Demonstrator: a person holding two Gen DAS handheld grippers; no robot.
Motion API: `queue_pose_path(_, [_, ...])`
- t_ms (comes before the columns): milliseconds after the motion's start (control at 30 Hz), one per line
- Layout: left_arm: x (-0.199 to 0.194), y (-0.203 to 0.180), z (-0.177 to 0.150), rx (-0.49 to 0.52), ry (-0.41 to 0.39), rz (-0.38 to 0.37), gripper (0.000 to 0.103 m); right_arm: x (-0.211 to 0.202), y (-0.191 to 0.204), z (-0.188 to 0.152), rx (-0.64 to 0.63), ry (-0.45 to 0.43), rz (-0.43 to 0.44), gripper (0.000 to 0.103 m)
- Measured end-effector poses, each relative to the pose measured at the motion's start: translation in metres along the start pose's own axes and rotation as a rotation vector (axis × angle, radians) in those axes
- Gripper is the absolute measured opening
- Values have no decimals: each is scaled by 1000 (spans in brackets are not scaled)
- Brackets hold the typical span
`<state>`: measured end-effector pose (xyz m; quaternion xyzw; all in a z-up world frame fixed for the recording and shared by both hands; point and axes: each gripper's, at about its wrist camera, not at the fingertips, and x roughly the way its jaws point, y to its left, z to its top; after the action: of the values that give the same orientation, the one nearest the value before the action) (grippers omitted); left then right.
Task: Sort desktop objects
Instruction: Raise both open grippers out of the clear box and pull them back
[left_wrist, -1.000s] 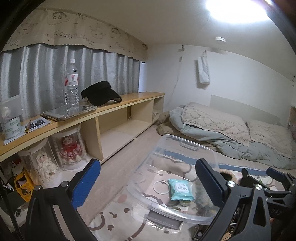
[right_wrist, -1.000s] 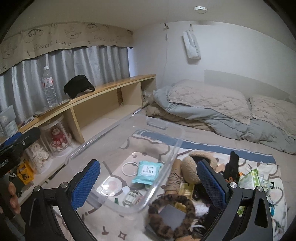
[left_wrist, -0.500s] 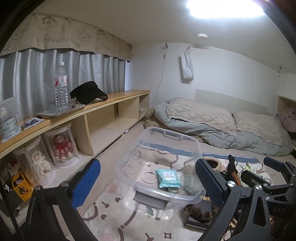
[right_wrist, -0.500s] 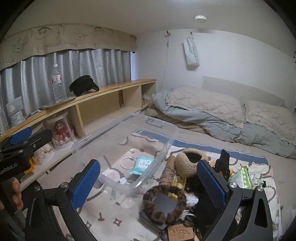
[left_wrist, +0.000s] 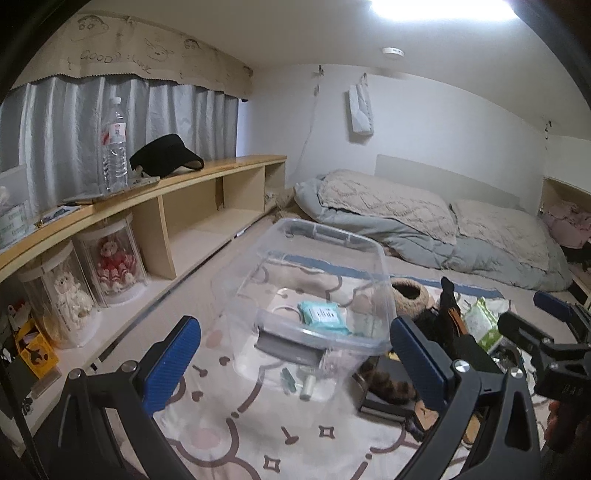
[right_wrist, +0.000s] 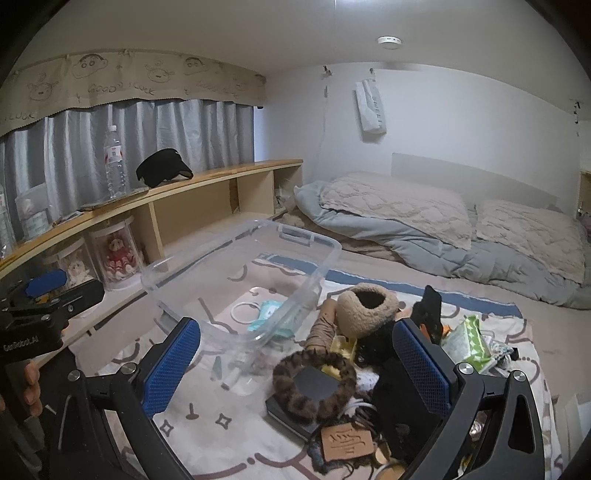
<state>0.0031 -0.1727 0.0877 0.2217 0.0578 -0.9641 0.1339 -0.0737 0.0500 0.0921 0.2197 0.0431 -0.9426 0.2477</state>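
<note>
Since earlier, bin (left_wrist: 310, 280) sits farther ahead on the mat (left_wrist: 229, 417); both my grippers' fingers (left_wrist: 171, 360) (right_wrist: 421, 365) spread, holding nothing.

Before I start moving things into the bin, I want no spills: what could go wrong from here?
1. The clear plastic storage bin looks tilted with small items under it, so loading it could tip it.
2. The brown furry hair band rests on a dark flat case; grabbing one may drag the other.
3. Both the left gripper and right gripper are open near the crowded pile, so stray snags seem likely.
</note>
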Motion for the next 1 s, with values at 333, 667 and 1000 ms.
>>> queue_pose_path(333, [-5,-6,-19,59,16,-1,103,-8,-2,-14,-23,9,-8,103])
queue_pose_path(667, [-5,-6,-23,59,34,-19,103,-9,-2,-20,-37,18,-15,103])
queue_pose_path(1000, [-6,-7,-24,66,39,-18,103,-11,-4,-21,-28,20,-20,103])
